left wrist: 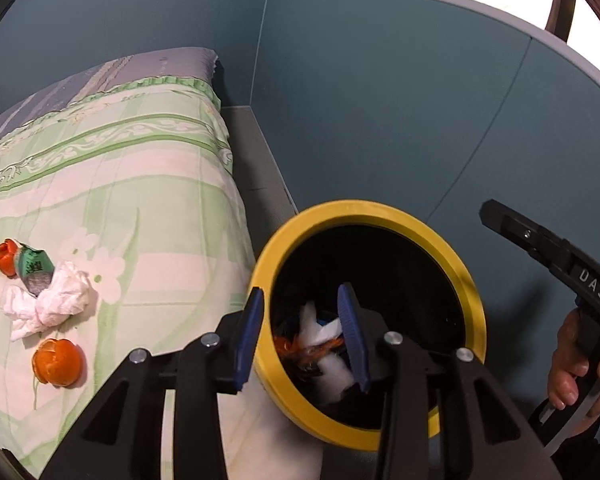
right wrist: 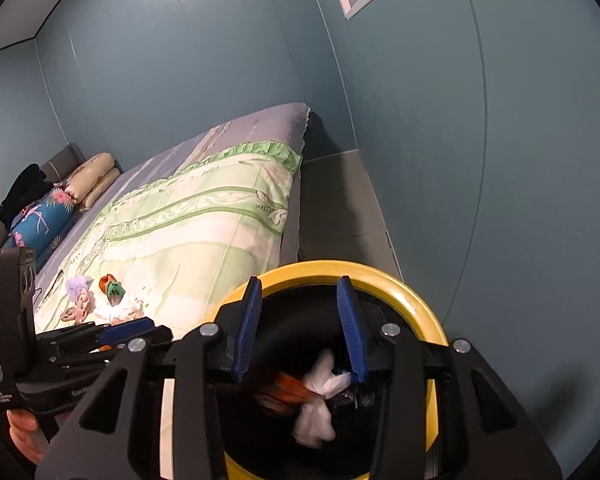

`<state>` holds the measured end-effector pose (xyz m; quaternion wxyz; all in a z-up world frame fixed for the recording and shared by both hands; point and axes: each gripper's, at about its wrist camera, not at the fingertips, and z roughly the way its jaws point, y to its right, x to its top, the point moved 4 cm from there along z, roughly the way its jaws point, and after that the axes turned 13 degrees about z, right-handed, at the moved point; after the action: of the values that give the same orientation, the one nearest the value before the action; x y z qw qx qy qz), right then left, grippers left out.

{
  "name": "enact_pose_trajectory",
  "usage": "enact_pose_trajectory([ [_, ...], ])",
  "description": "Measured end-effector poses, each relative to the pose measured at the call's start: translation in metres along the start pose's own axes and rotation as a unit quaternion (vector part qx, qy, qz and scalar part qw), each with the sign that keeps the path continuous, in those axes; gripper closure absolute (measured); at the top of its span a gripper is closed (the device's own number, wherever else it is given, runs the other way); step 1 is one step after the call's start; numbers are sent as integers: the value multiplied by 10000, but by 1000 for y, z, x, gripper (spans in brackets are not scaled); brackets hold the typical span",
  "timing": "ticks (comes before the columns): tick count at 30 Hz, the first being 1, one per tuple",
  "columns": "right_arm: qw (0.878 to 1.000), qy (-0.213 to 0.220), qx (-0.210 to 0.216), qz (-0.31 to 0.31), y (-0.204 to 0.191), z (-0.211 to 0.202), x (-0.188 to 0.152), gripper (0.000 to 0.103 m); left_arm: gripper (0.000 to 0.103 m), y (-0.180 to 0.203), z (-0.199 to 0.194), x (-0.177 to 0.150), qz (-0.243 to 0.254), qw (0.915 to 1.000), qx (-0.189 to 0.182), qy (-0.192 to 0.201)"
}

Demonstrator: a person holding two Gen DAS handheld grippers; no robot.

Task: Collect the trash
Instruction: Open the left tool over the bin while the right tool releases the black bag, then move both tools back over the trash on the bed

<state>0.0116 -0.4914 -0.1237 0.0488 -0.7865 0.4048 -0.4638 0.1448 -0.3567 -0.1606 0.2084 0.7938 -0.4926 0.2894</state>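
Left wrist view: left tongs (left wrist: 306,330) spread, empty, over the round black yellow-rimmed bin (left wrist: 466,280) holding crumpled white tissue (left wrist: 320,330). More white tissue (left wrist: 54,300) and orange peel (left wrist: 56,361) lie on the green floral bedspread (left wrist: 140,168).

Right wrist view: right tongs (right wrist: 300,328) spread, empty, above the bin's upward-facing mouth.

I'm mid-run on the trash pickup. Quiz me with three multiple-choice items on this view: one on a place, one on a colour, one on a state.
1. Where does the crumpled white tissue still to be collected lie?
A. on the floor
B. on the green floral bedspread
C. on the pillows

2. What colour is the rim of the round black bin?
A. yellow
B. red
C. white

3. The left tool is:
A. shut on a tissue
B. shut on the rim
C. open, holding nothing

Key: B, it rests on the cover beside an orange peel; A, the ring shows yellow; C, its pads stand apart above the bin.
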Motion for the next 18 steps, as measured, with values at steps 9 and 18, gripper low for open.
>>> enact_pose_trajectory([
  [9,9993,188,283,-172,-12,-14,3,66,67,-39,-30,4,-292,9989,326,195],
  [18,9957,89,700,-593,-57,-11,-7,61,56,-95,-68,-5,-699,9927,908,377],
])
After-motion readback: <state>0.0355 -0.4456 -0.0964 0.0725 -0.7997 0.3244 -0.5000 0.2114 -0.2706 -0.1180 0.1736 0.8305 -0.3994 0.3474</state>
